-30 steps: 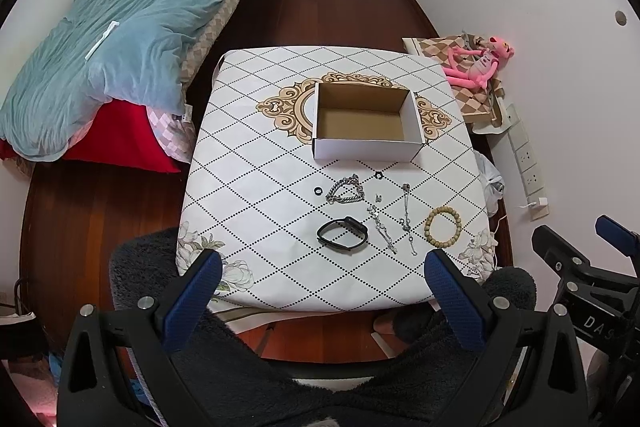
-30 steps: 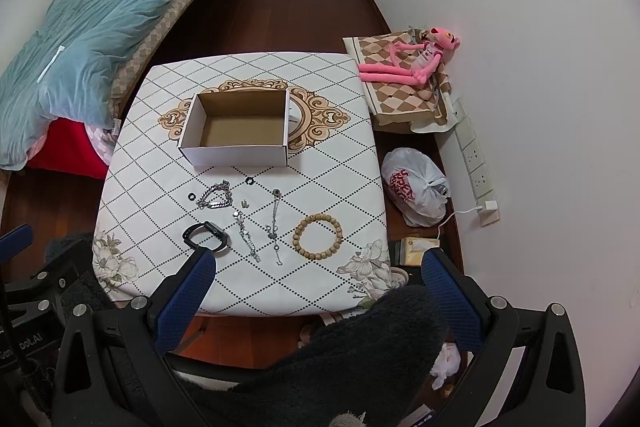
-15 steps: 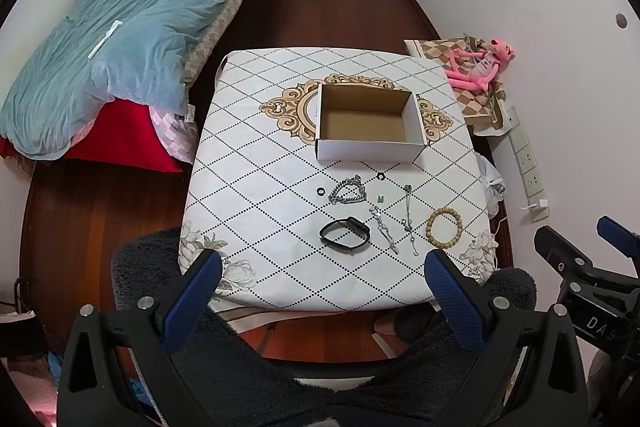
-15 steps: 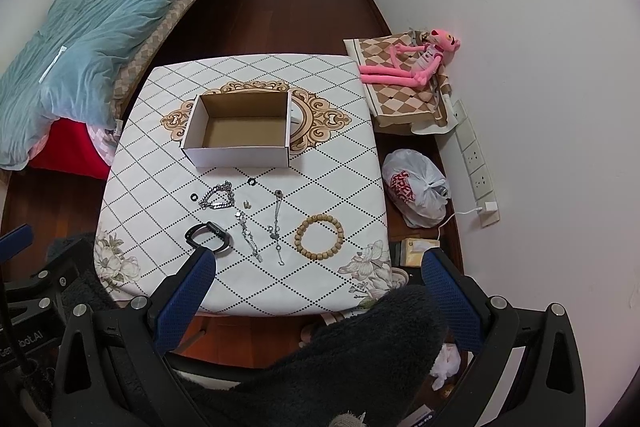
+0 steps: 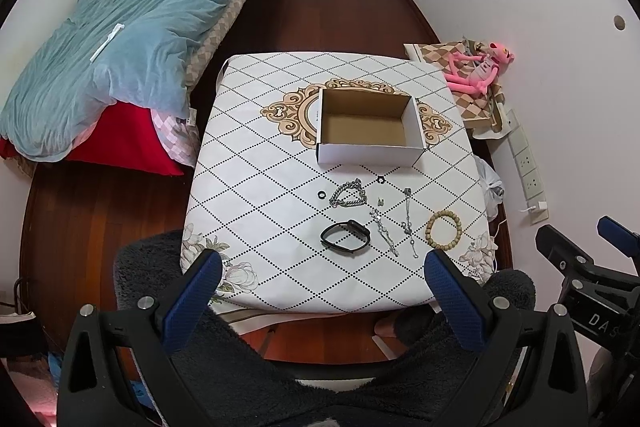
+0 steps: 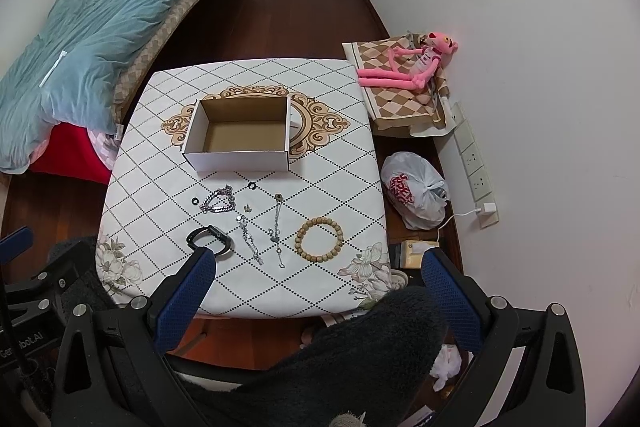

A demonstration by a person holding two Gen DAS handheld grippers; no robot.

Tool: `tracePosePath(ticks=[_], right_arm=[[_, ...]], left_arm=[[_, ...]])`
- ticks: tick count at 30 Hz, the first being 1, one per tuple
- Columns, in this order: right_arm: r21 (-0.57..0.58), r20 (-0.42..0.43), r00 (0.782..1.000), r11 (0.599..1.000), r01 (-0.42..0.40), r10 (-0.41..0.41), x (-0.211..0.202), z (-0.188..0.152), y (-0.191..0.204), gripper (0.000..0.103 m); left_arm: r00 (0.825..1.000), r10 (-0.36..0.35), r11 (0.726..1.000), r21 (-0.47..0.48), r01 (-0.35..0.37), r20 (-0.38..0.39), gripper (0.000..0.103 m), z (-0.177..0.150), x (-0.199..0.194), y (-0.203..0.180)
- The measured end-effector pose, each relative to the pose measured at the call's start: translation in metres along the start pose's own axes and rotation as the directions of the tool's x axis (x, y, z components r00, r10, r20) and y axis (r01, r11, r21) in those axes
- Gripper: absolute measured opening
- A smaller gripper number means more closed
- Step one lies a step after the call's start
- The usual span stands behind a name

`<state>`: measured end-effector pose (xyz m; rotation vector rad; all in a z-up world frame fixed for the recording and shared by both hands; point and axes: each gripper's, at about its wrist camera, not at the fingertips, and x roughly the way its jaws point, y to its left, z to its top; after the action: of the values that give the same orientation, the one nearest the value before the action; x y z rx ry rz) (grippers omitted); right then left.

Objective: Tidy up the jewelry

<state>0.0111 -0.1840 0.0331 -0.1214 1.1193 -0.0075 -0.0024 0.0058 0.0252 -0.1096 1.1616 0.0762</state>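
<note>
Jewelry laid out before an empty box, untouched.

Both the left gripper and right gripper are held wide apart, empty. Nearest, the stiff black band and bead bracelet can be pinched at their rims; limp, slippery chains are better bunched mid-length. Beyond stands the cardboard box.

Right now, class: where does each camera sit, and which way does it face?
Left wrist: on the left gripper, above the table's near edge, facing the box; the right gripper shows at right.
Right wrist: on the right gripper, further right, facing the bead bracelet.
Shared: box, jewelry, bed, pink toy.
</note>
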Motion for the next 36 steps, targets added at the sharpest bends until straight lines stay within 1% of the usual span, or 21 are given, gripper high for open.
tracePosePath(ticks=[29,33,36], right_arm=[[0.005,0.022,1.000,1.000,0.002,-0.003,-0.007,0.006,0.003,0.103],[0.027,0.026,1.000,1.000,0.013,-0.014,0.007,0.009,-0.004,0.103],[0.063,-0.004,0.999,0.997,0.035,-0.035,0.034,0.013,-0.015,0.103]], left_arm=[[1.000,-0.004,1.000,0.008,0.004,0.025,0.103,0.005,-0.005,-0.005],[0.999,0.012,1.000,0.010,-0.012,0.035,0.103,0.008,0.010,-0.006],[0.998,0.041,0.999,0.014,-0.042,0.046,0.103,0.014,0.031,-0.006]])
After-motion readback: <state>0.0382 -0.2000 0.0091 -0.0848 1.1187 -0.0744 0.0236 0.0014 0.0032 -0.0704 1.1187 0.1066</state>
